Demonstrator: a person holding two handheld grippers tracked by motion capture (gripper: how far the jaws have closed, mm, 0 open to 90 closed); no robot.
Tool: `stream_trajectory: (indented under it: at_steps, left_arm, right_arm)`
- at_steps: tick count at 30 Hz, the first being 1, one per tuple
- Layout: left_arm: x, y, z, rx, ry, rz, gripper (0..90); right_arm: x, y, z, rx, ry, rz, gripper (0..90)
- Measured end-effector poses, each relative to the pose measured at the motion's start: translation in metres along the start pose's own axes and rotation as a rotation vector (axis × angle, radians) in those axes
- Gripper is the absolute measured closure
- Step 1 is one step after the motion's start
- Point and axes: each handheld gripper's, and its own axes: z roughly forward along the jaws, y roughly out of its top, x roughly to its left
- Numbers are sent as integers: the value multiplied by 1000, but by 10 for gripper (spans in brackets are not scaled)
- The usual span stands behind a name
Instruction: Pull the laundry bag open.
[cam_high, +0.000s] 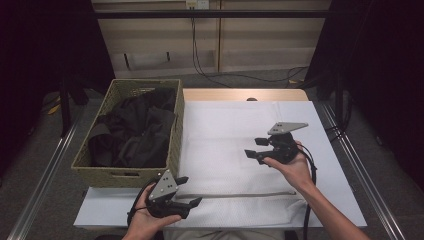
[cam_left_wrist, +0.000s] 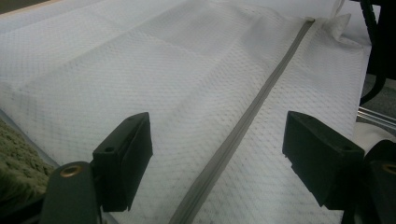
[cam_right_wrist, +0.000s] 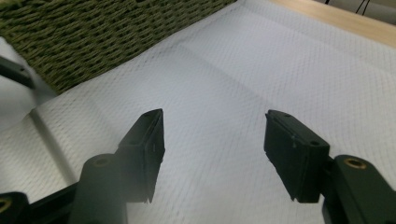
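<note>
A white mesh fabric sheet (cam_high: 225, 125) lies flat over the table, with a long grey strip (cam_high: 235, 195) running across its near part. My left gripper (cam_high: 191, 190) is at the front left corner, open, its jaws pointing right along the strip. In the left gripper view the grey strip (cam_left_wrist: 243, 130) runs away between the spread jaws of the left gripper (cam_left_wrist: 217, 121), and nothing is held. My right gripper (cam_high: 253, 147) hovers over the fabric's middle right, open and pointing left. The right gripper view shows the right gripper (cam_right_wrist: 215, 116) open above bare fabric (cam_right_wrist: 224, 84).
A woven olive basket (cam_high: 177, 135) holding dark clothes (cam_high: 132, 132) stands at the table's left, beside the fabric; its wall (cam_right_wrist: 93, 37) is also in the right gripper view. A strip of wooden tabletop (cam_high: 240, 94) borders the far edge. Cables trail on the floor beyond.
</note>
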Motion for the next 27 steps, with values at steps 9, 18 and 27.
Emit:
stream_trajectory:
  at_steps: [9,18,27]
  left_arm:
    - [-11,8,11,12,-28,31,267]
    - [-17,27,37,2,-79,45,303]
    - [-22,32,57,4,-100,26,271]
  right_arm:
    - [1,-36,-43,15,-4,25,541]
    - [-11,-82,-86,33,-70,119,643]
    - [-17,-121,-106,57,-112,211,645]
